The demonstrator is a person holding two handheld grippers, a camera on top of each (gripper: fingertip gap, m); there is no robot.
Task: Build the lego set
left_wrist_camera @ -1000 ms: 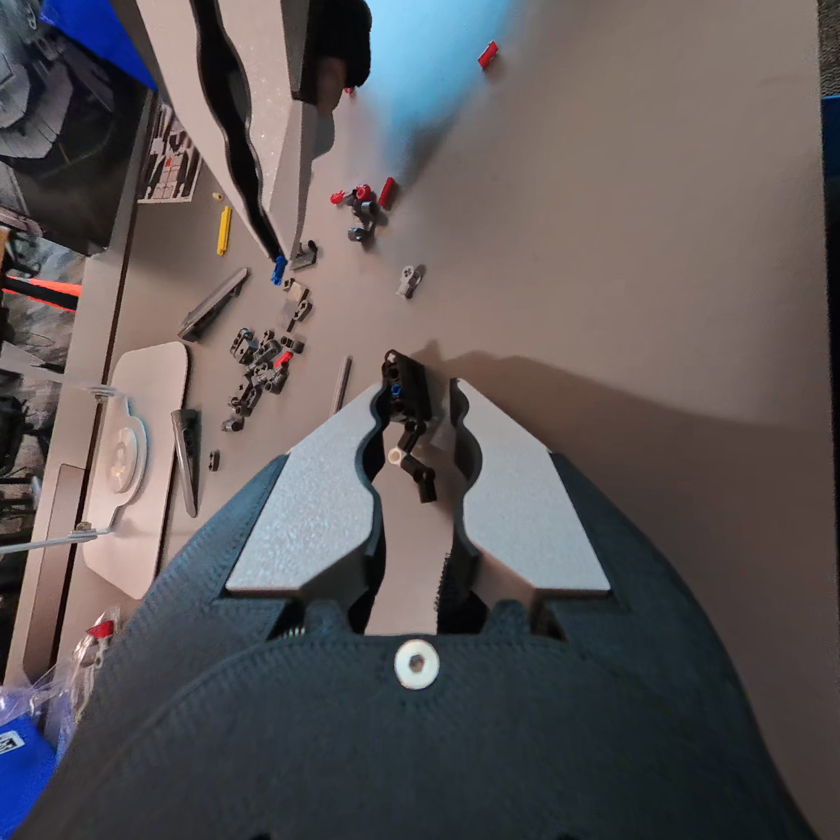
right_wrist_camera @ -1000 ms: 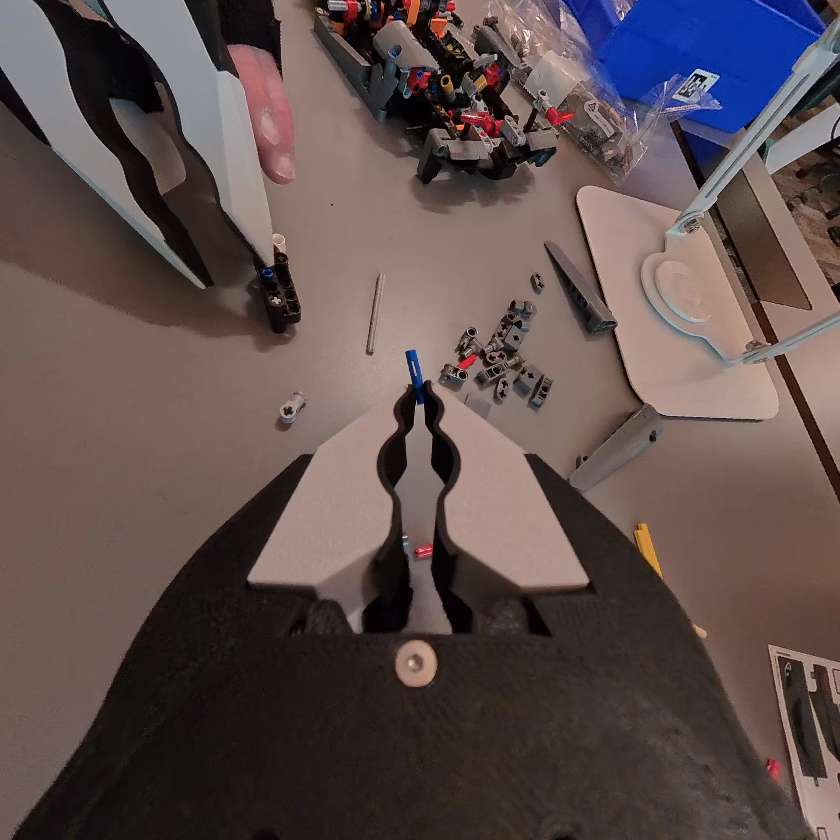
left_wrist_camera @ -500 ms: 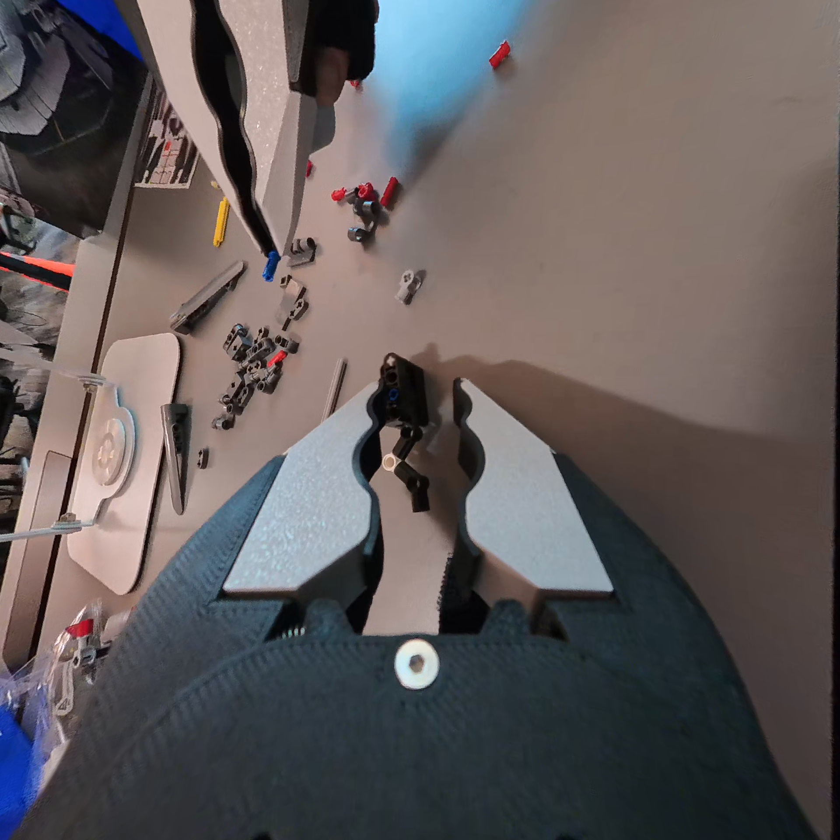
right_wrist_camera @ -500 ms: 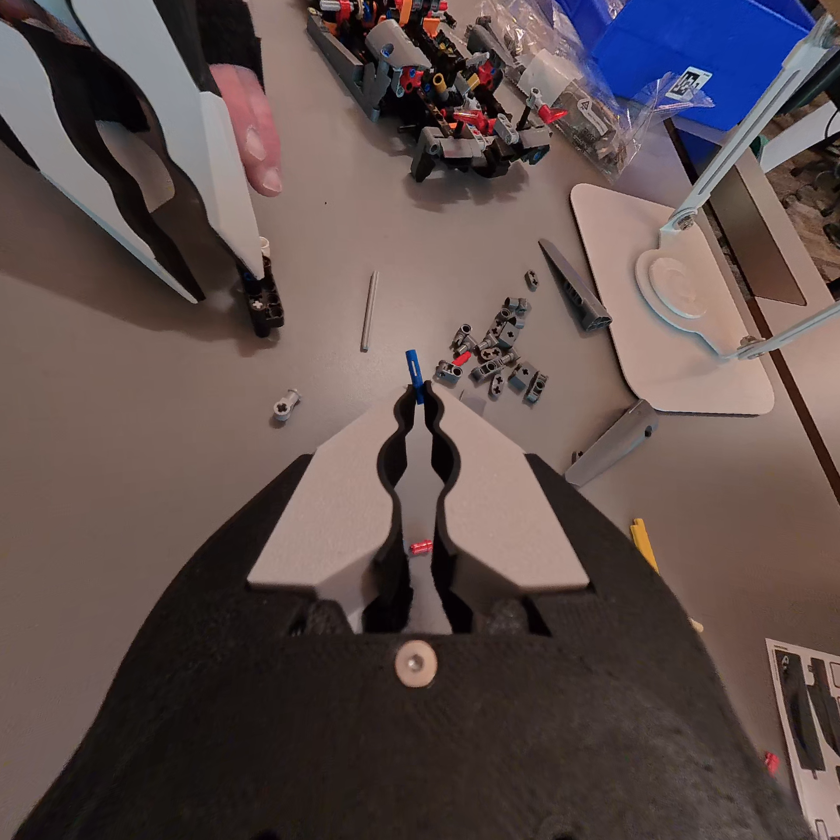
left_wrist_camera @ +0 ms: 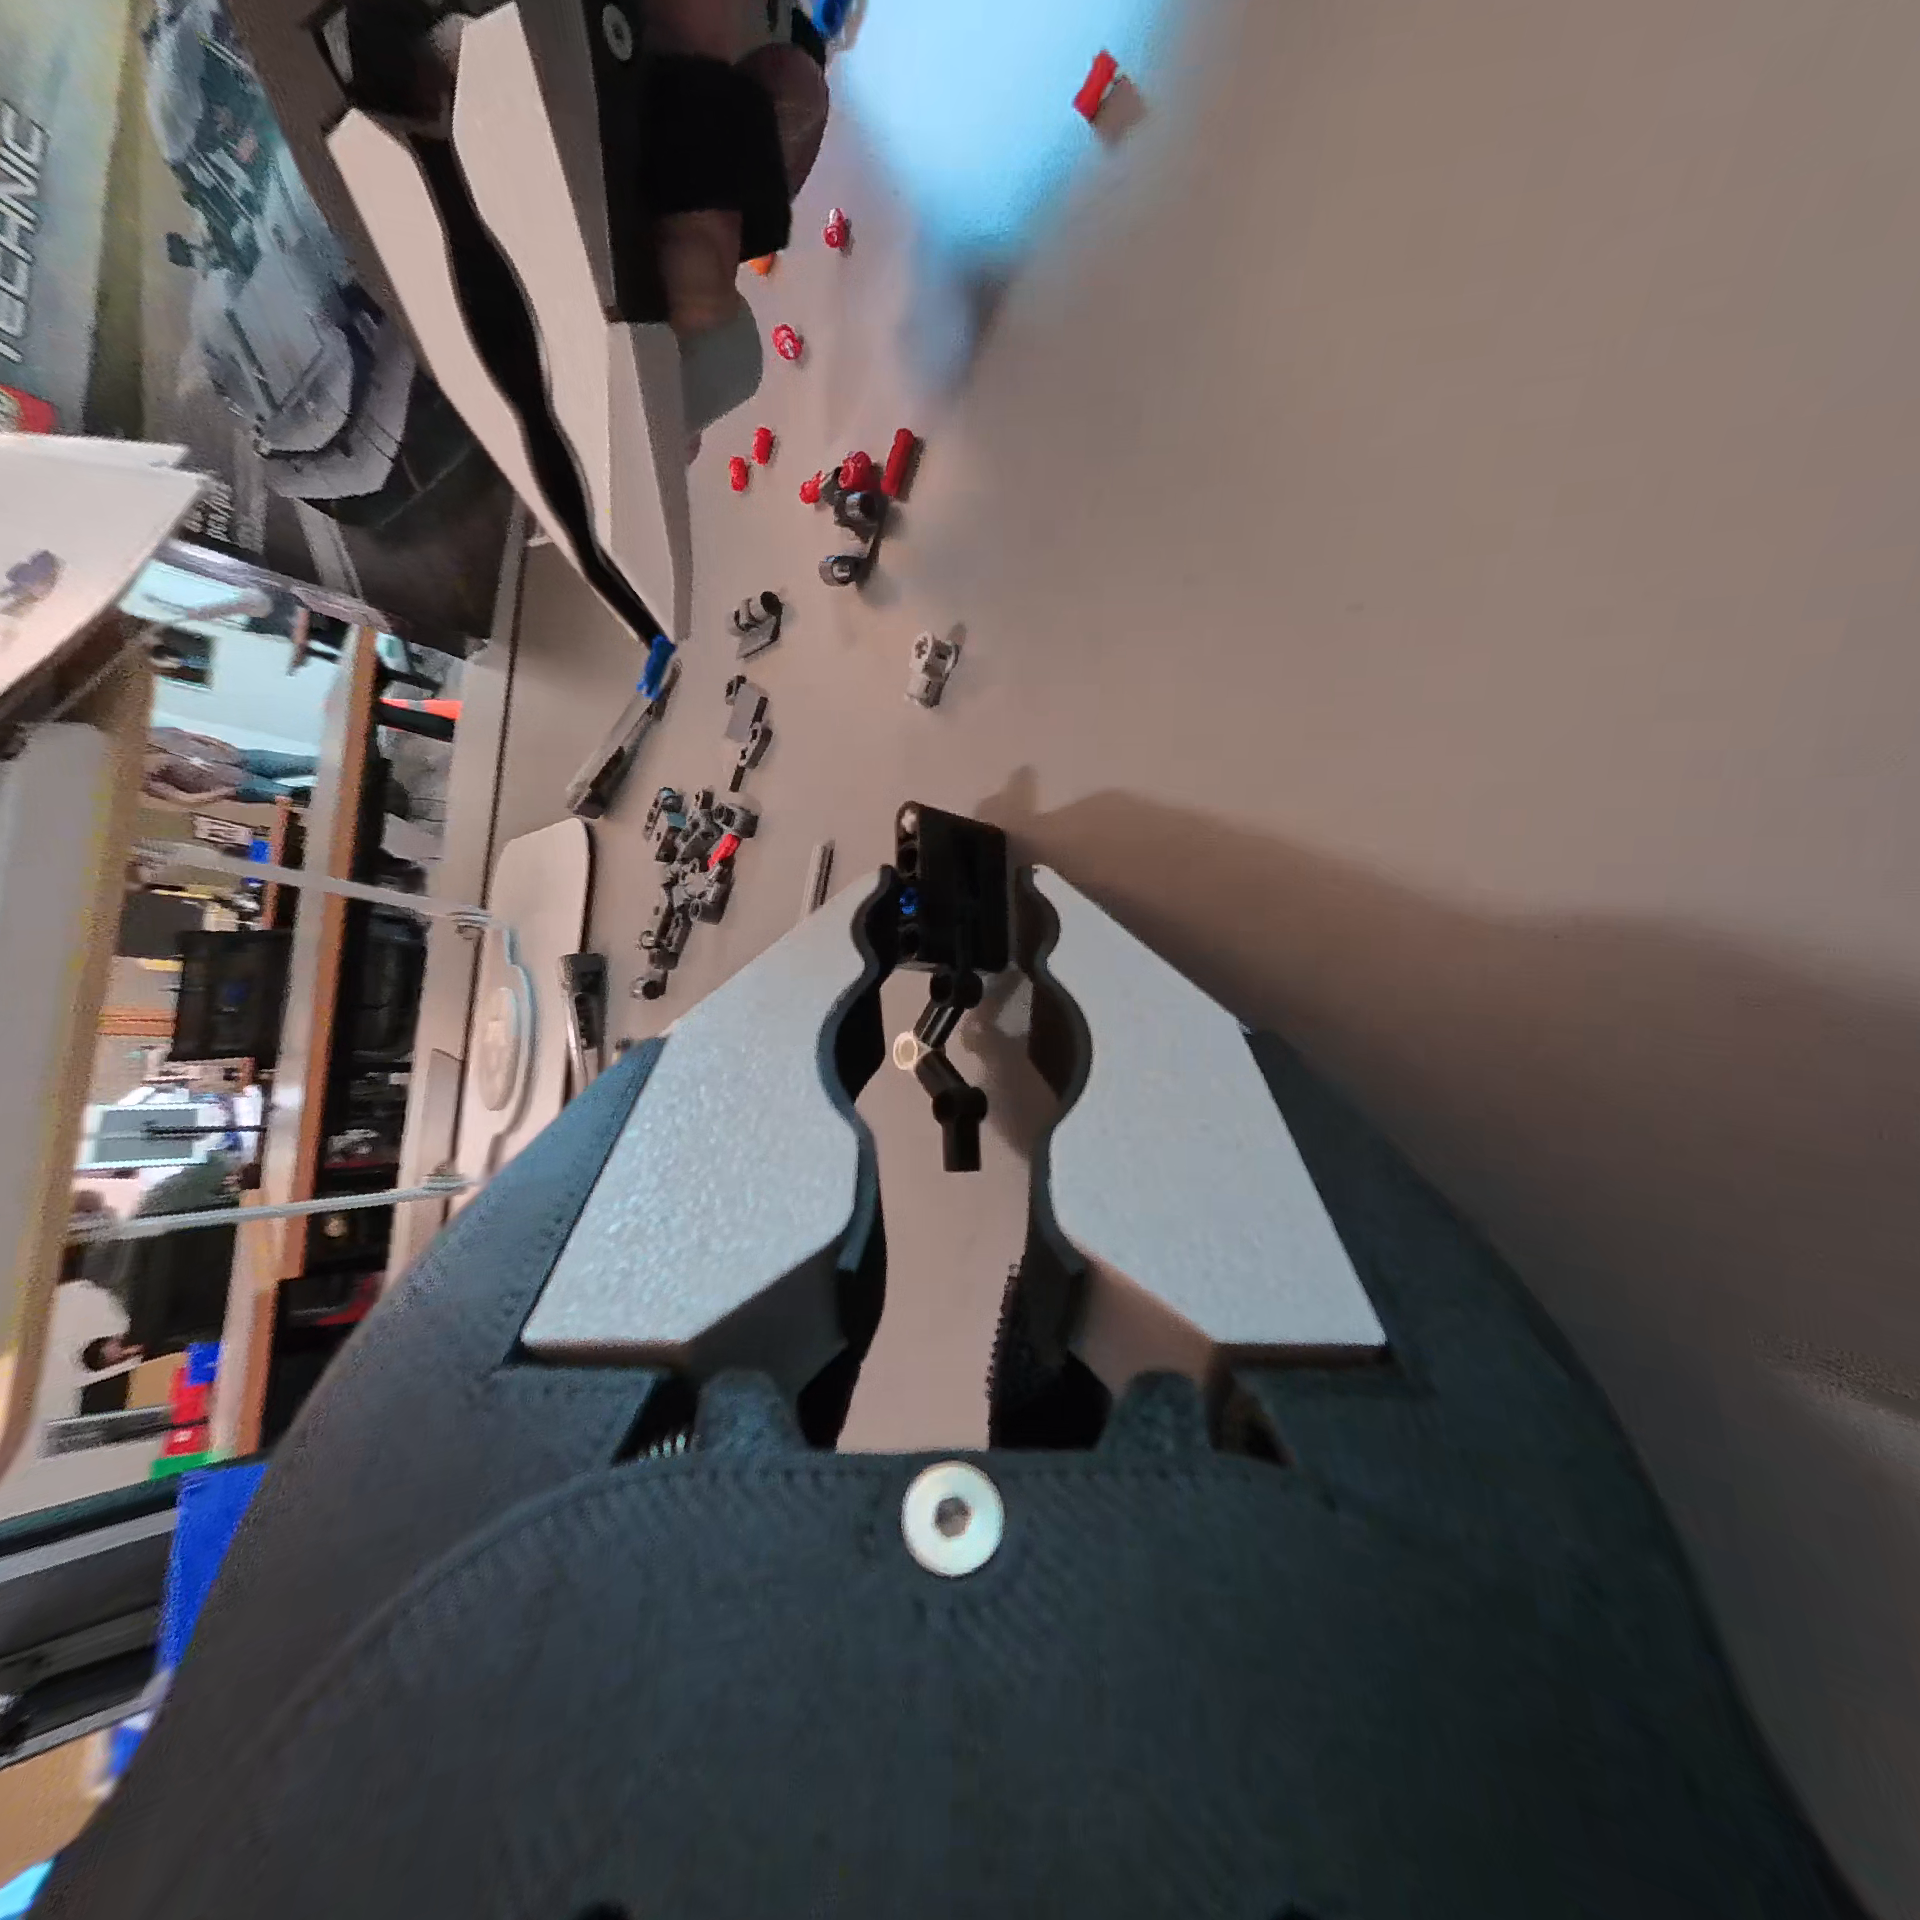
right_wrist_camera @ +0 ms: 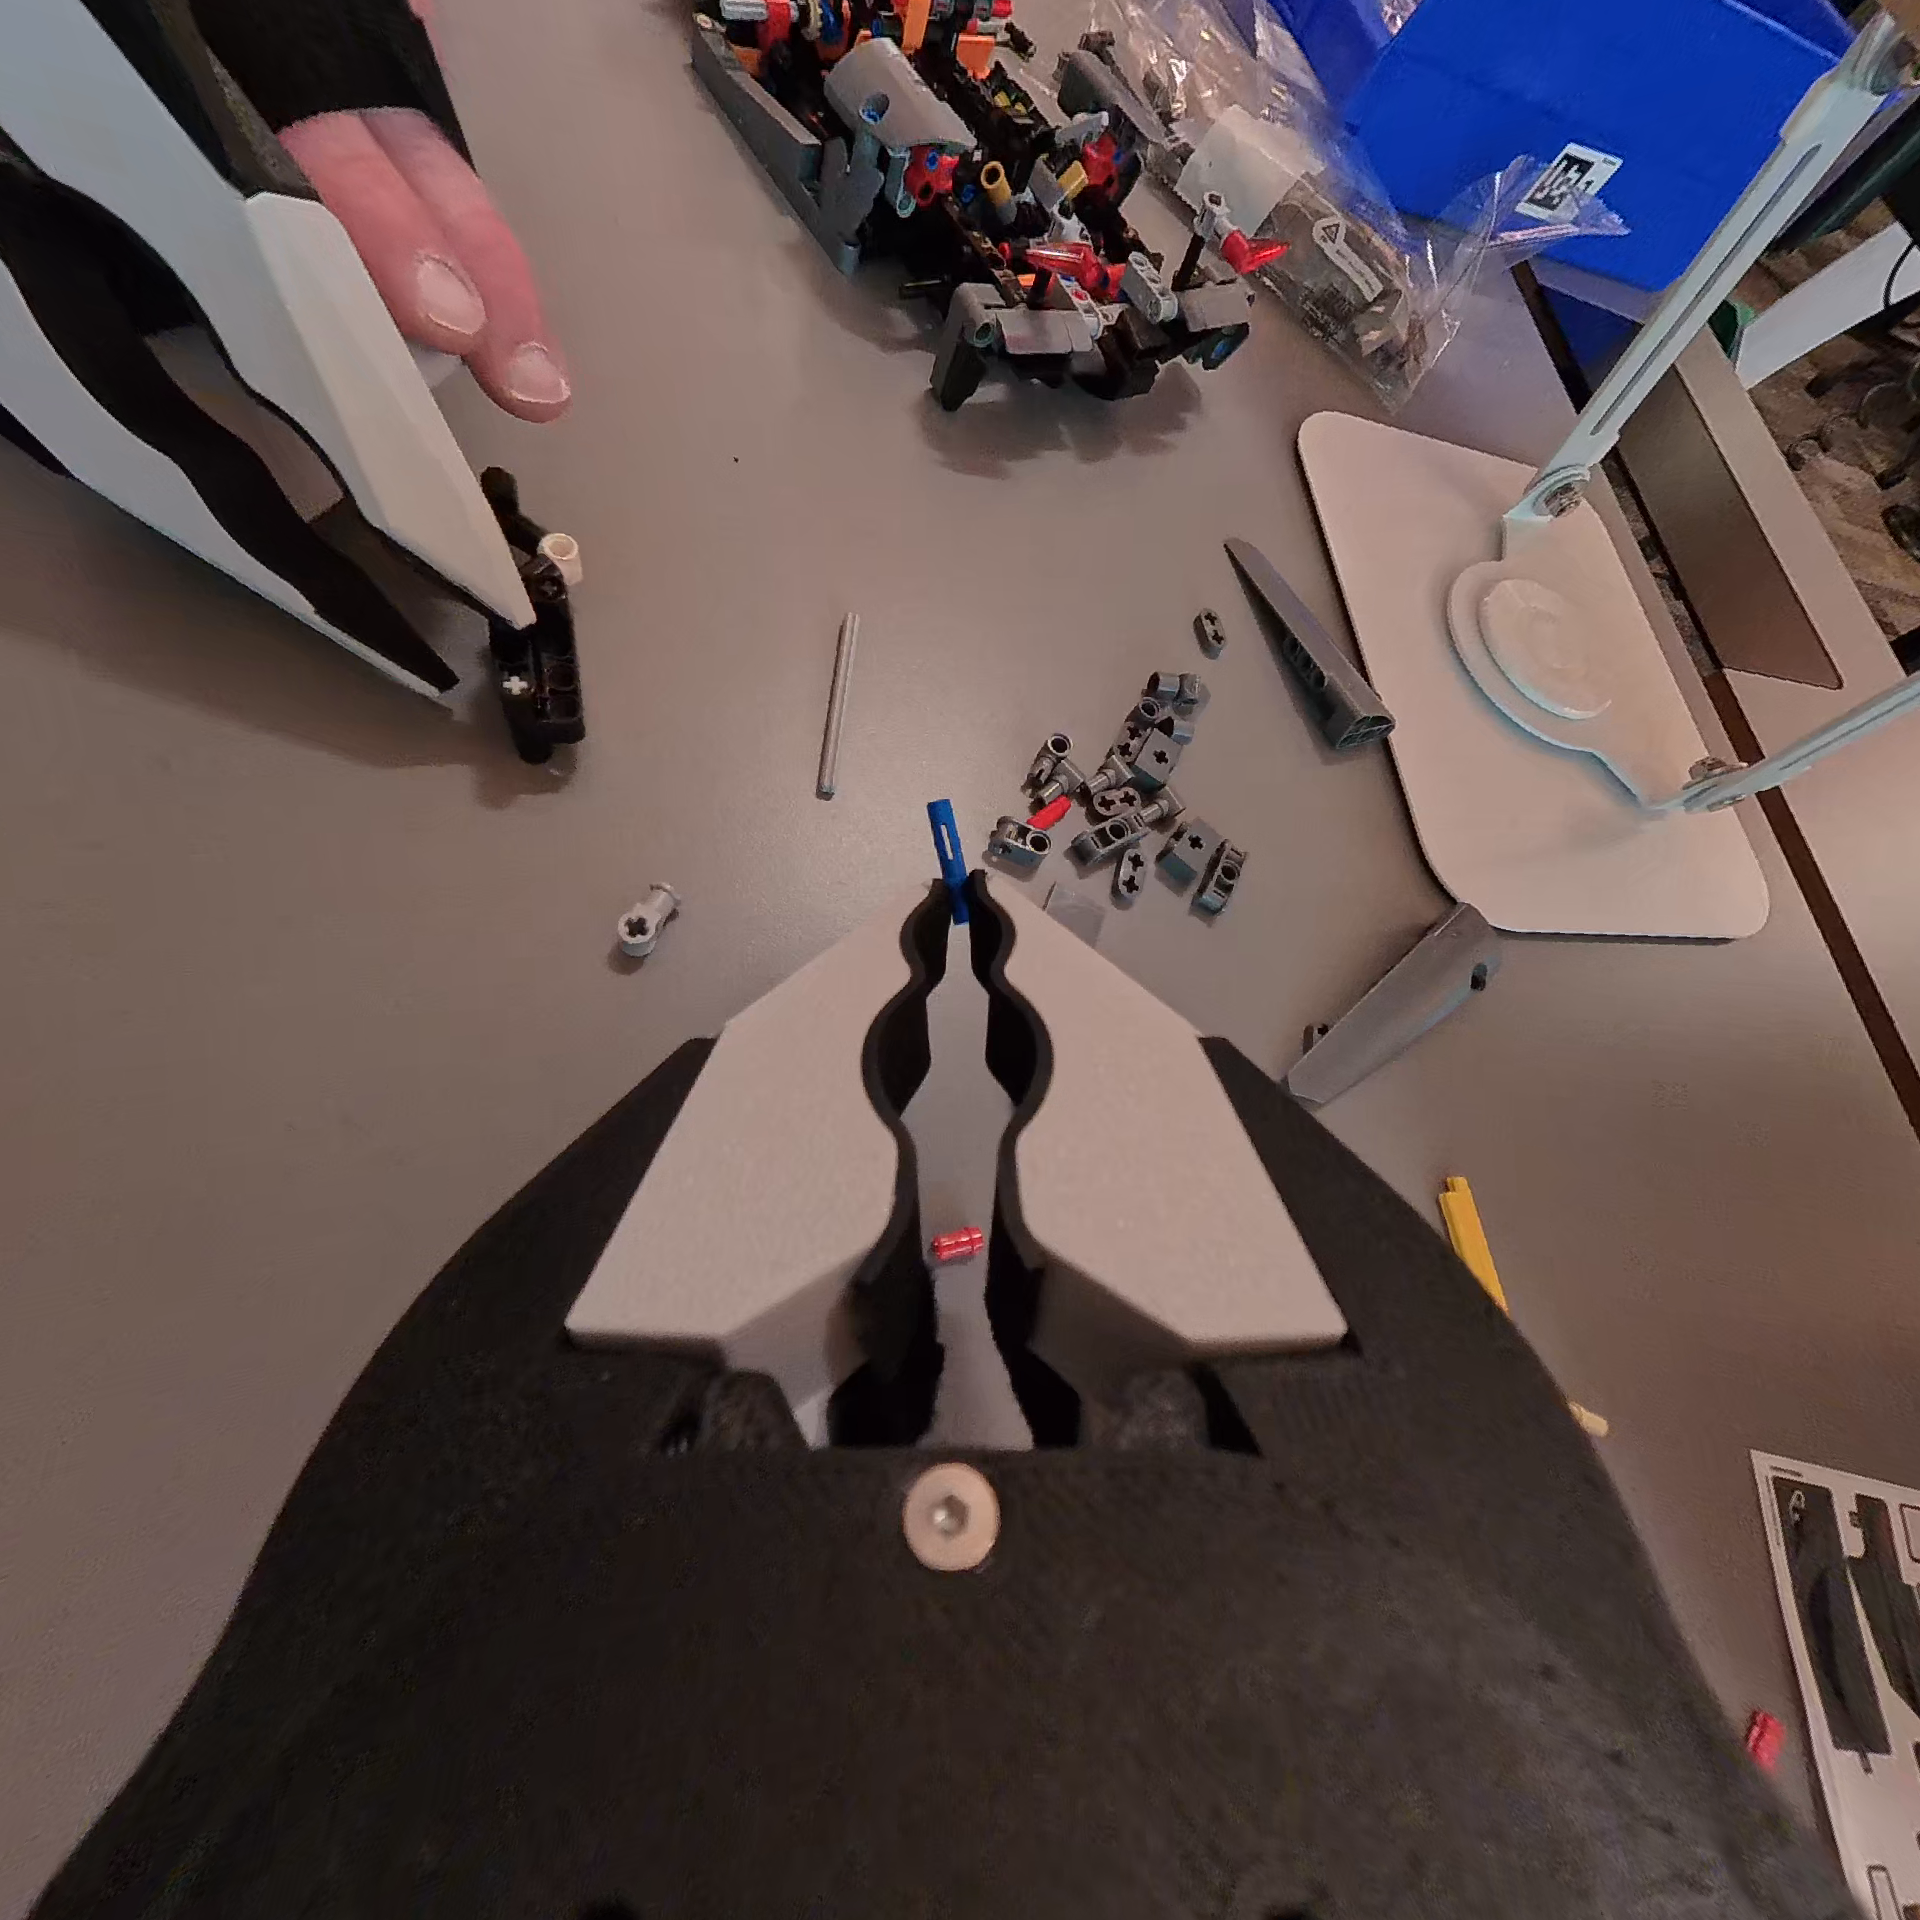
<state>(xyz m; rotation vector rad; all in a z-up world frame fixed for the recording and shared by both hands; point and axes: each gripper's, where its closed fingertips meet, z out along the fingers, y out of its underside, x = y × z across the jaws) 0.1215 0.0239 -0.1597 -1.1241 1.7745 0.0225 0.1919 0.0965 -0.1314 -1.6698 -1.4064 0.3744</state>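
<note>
My left gripper is shut on a black brick assembly. Both fingertips press its sides, and black connectors with a tan pin hang from it between the fingers. In the right wrist view this gripper holds the same assembly tilted, just over the grey table. My right gripper is shut on a blue pin that sticks out past its tips. It also shows in the left wrist view with the pin at its tip.
A heap of grey connectors, a grey axle and a light grey connector lie ahead. A partly built model, a blue bin and a white stand base stand farther off. Fingers of a hand rest on the left gripper. The gap from one gripper's tips to the other's is roughly 11 cm. The left tips stand about 7 cm off the grey axle.
The left jaws widened a little, then narrowed onto the black assembly, closing the gap at its right side. The left gripper tilted. The right gripper kept the blue pin.
</note>
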